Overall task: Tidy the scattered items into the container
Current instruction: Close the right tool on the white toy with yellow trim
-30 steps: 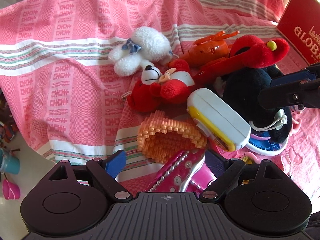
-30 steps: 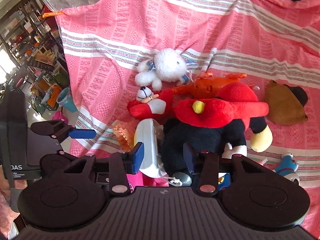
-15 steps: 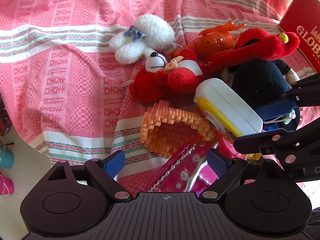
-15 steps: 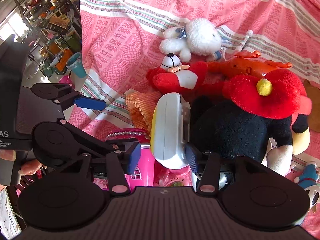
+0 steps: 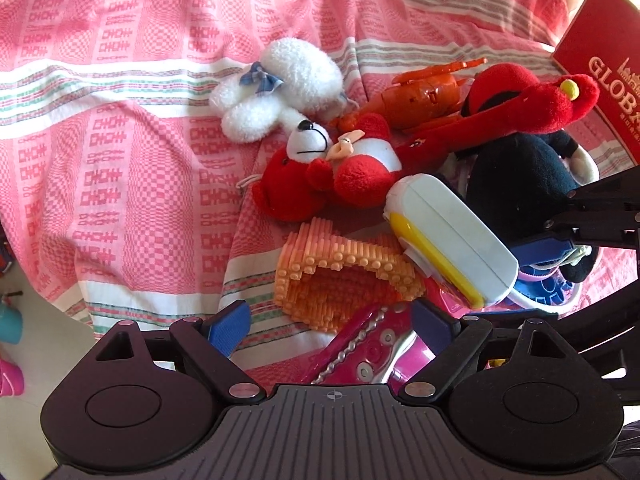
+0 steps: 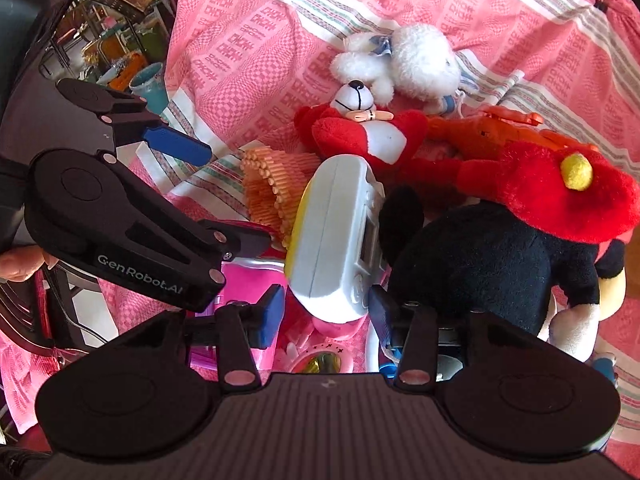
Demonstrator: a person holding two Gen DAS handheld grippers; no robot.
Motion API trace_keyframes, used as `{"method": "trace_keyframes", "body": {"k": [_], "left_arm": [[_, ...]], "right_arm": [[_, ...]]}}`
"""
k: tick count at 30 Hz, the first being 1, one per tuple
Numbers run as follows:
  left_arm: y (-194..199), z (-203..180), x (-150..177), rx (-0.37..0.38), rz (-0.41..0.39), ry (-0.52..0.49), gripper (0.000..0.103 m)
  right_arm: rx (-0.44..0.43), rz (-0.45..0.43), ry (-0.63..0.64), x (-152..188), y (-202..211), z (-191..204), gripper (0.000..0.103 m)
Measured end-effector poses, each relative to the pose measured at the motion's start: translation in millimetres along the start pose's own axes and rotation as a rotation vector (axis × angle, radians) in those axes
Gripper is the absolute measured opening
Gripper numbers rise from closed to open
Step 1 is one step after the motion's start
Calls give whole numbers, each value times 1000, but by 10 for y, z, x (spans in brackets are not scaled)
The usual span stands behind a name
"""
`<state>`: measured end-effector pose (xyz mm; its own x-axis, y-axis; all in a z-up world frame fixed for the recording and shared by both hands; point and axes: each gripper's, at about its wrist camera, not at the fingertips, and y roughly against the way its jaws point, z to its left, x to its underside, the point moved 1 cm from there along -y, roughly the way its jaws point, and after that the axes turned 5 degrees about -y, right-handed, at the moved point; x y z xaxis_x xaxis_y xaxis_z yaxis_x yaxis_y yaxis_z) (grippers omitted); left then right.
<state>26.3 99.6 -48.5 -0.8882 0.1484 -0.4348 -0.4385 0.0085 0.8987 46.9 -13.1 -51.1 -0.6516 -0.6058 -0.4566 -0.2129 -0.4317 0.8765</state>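
Observation:
A heap of toys lies on a pink cloth: a white-and-yellow toy phone (image 5: 450, 242) (image 6: 336, 240), an orange bristle-block piece (image 5: 340, 280) (image 6: 266, 196), a pink toy guitar (image 5: 372, 350), a red-and-white plush dog (image 5: 332, 168) (image 6: 368, 136), a white fluffy plush (image 5: 280, 84) (image 6: 404, 64), an orange lobster toy (image 5: 428, 90) and a black-and-red plush mouse (image 5: 520, 176) (image 6: 500, 248). My left gripper (image 5: 332, 322) is open above the guitar and the bristle block. My right gripper (image 6: 326, 312) is open with its jaws either side of the phone's near end, apart from it.
A red box with gold lettering (image 5: 600, 80) stands at the far right. The cloth's edge (image 5: 80, 300) drops to a floor with small cups (image 5: 8, 320) on the left. A cluttered shelf (image 6: 116, 0) is beyond the cloth at the far left.
My right gripper has moved forward and lower so the toy phone now sits between its open jaws. My left gripper has shifted slightly closer over the guitar.

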Motion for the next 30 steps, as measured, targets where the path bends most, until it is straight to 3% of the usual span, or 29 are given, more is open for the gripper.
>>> {"method": "trace_keyframes", "body": {"k": [5,9,13,16,25,30], "left_arm": [[27,-50,-71,6,-10,-16,93],[136,-166,-94,-3,-58,-129,93],[264,-236,-139,72,-150,-258,93],[226,-336,-271,150,-152,-342,93],[-119,-940,-456,207,-122,-846,80],[-343,-1132,-446,265,-84,-995,72]], "right_arm": [[-12,-14,0,13,83,-158,42],[-35,12,-35,40,174,-457,41],[-86,53,-42,82,233,-732,41],[-133,77,-41,105,270,-873,40],[-196,99,18,171,340,-1043,40],[-206,108,33,237,343,-1104,40]]}}
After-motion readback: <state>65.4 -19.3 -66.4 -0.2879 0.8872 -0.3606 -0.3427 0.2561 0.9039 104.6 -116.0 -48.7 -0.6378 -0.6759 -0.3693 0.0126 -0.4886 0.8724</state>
